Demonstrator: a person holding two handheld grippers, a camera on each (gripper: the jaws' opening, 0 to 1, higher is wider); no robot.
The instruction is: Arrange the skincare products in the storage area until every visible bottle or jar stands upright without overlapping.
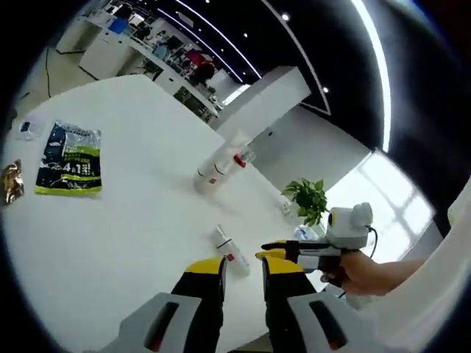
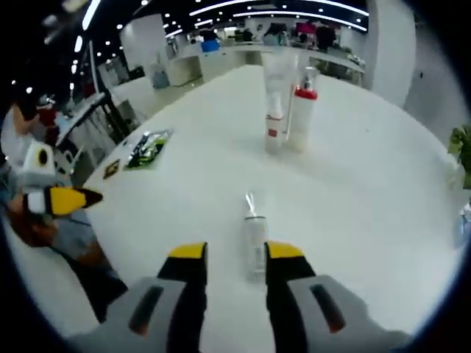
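table (image 2: 383, 191): white, smooth, round-edged, much bare room
tube (image 2: 255, 239): lay flat between right gripper (image 2: 235, 259) open jaws
left gripper (image 1: 243, 268): jaws parted, empty

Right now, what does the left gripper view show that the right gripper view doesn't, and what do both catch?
Left gripper view alone: a gold wrapper at the table's edge and a hand holding the right gripper.

Right gripper view alone: the left gripper coming in from the left.

Both: the white table, the fallen tube lying on it, two upright bottles, the blue-and-green packet, and a potted plant.
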